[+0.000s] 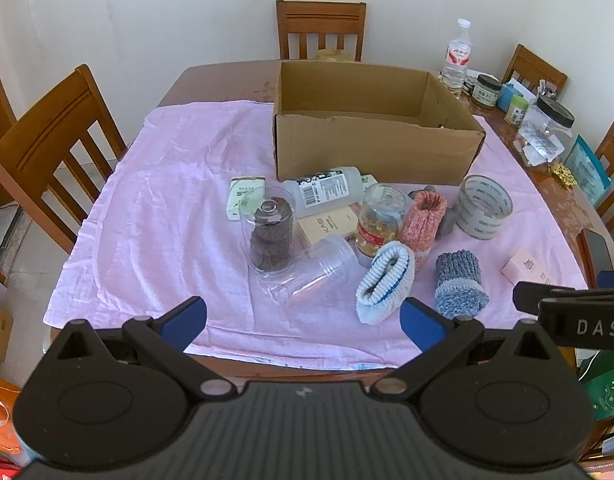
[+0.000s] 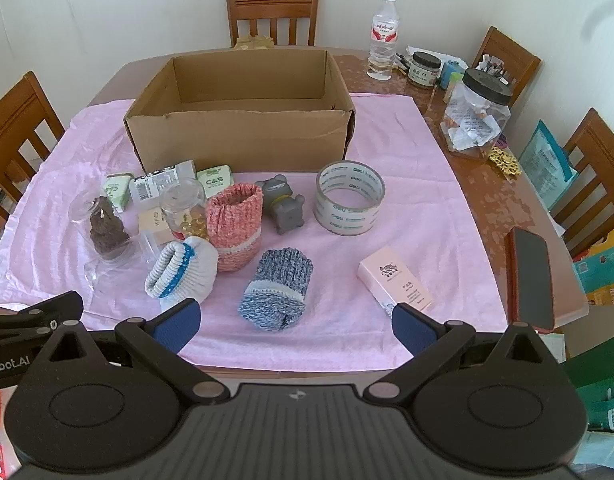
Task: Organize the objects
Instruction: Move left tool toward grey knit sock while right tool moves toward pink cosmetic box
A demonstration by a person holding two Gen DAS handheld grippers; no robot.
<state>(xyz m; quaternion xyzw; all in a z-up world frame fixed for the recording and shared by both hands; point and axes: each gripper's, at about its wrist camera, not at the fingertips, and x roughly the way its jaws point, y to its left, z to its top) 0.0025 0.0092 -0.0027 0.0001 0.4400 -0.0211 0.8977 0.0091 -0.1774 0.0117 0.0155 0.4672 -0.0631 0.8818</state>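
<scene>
White walls (image 2: 107, 20) — wooden chairs (image 2: 272, 14) ring the table (image 2: 503, 196); daylight.

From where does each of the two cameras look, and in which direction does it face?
Left wrist: sits on the open left gripper at the near table edge, facing the open brown cardboard box; the right gripper's black arm shows at its right.
Right wrist: sits on the open right gripper, further right, facing the same box; the left gripper's arm shows at its left.
Shared: the pink cloth, clear tape roll, blue-grey knitted sock roll.
</scene>
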